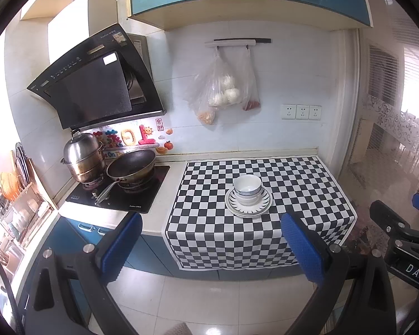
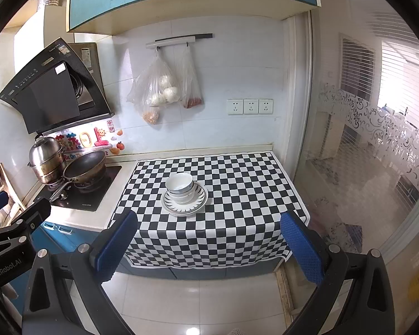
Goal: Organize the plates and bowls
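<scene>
White bowls point(image 1: 247, 188) point(image 2: 180, 187) with blue bands sit nested on stacked striped plates point(image 1: 261, 205) point(image 2: 199, 199), in the middle of a black-and-white checkered cloth point(image 1: 307, 195) point(image 2: 251, 189) on the counter. My left gripper point(image 1: 212, 244) hangs open over the floor, well short of the counter's front edge, with nothing between its blue pads. My right gripper point(image 2: 209, 247) is open too, equally far back and empty. Each gripper shows at the edge of the other's view.
A stove point(image 1: 120, 192) with a steel pot point(image 1: 82, 159) and a frying pan point(image 1: 131, 166) stands left of the cloth. A dish rack point(image 1: 16, 195) is at far left. Plastic bags point(image 1: 220, 89) hang on the wall. A glass door point(image 2: 363, 153) is on the right.
</scene>
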`<state>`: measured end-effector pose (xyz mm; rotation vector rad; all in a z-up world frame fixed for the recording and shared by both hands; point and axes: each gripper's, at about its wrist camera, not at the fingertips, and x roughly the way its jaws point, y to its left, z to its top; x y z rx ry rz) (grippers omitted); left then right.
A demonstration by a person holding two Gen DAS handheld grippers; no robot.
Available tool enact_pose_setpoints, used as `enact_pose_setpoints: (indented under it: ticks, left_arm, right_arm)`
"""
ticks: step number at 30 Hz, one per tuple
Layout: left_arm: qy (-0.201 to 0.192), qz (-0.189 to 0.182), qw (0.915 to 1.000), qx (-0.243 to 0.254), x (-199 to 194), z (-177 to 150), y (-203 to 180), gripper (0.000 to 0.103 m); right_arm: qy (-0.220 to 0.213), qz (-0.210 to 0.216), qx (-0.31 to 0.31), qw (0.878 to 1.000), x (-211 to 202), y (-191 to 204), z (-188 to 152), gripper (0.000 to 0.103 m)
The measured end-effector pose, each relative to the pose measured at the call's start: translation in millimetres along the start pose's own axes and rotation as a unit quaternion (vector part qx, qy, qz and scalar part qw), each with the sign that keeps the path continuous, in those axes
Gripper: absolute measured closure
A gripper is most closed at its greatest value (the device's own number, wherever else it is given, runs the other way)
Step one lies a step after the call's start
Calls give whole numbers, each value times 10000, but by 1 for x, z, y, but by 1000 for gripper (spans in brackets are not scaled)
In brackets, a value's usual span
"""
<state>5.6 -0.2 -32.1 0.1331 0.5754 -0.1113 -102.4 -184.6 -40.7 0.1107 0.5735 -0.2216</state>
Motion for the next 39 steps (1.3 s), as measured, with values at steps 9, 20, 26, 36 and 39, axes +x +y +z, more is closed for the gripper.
enact_pose_setpoints:
  ticks: [9,20,26,36,39]
  left_arm:
    - [6,-4,10000,16,-1,-1,-3,1]
    - [106,-37,9999,4,5,-2,-5,1]
    - [122,-31,9999,-38,6,-1,-3,1]
    - [86,13,9999,-70,8,-2,0,1]
    - [77,16,9999,-84,9,-2,1,1]
  right_arm:
    - [-22,10,31,10000,-3,-1,3,0]
    - [6,-4,19,10000,-1,5,2,0]
    - [24,-7,17,10000,1,6,2,0]
    - [43,-43,-19,10000,5,13,0,0]
    - [34,-51,-8,10000,5,14,-1,0]
